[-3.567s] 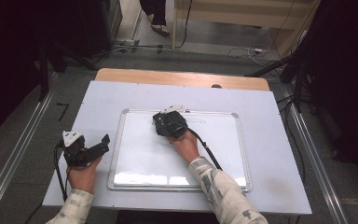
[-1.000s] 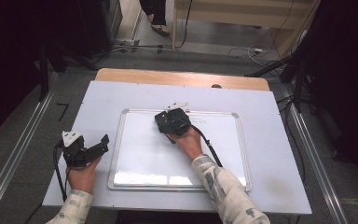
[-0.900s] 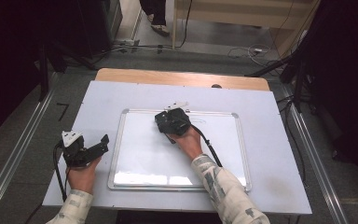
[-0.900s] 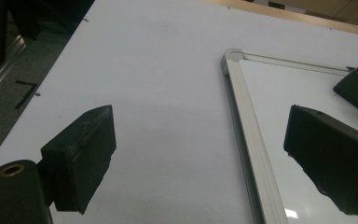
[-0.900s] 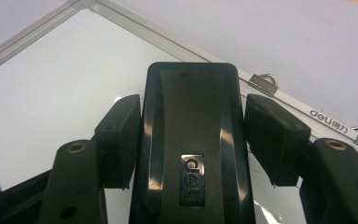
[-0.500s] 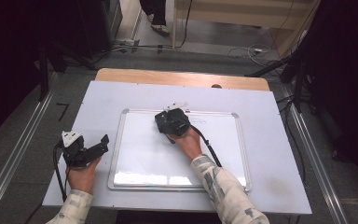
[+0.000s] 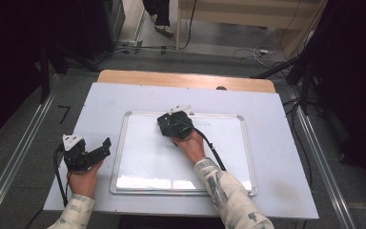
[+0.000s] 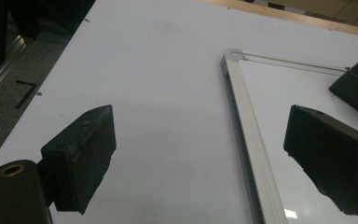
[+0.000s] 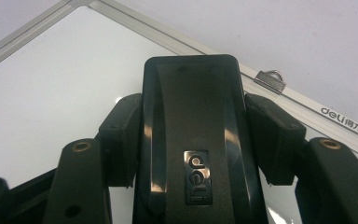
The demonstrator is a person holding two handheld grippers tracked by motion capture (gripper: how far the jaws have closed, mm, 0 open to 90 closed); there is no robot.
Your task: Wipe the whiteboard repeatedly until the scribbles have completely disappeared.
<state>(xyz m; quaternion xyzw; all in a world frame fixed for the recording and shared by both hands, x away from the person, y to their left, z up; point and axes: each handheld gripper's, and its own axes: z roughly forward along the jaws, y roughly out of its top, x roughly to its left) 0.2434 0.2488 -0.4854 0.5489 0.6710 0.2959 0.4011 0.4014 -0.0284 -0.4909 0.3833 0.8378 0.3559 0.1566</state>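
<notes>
A whiteboard [image 7: 143, 157] with a silver frame lies flat on the pale table. My right gripper [image 7: 174, 125] rests on its upper middle, shut on a black "deli" board eraser [image 9: 191, 135] pressed to the board near the top frame [image 9: 177, 44]. Faint writing marks [image 7: 205, 123] lie just right of it. My left gripper [image 7: 95, 151] is held open just left of the board, nothing between its jaws; in the left gripper view the board's left frame [image 8: 247, 135] runs between its pads [image 8: 81, 154], and the eraser's corner [image 8: 356, 86] shows at the right.
The table [image 7: 100, 102] has a wooden strip [image 7: 181, 80] along its far edge. Metal rails [image 7: 19, 157] flank both sides. Cables [image 7: 257, 50] and a person's feet [image 7: 157, 24] are on the floor beyond. A hanging clip [image 9: 270, 80] sits on the board's top frame.
The right gripper with the eraser has shifted slightly right along the board's top since the earliest frame, then stayed about still. The left gripper has not moved.
</notes>
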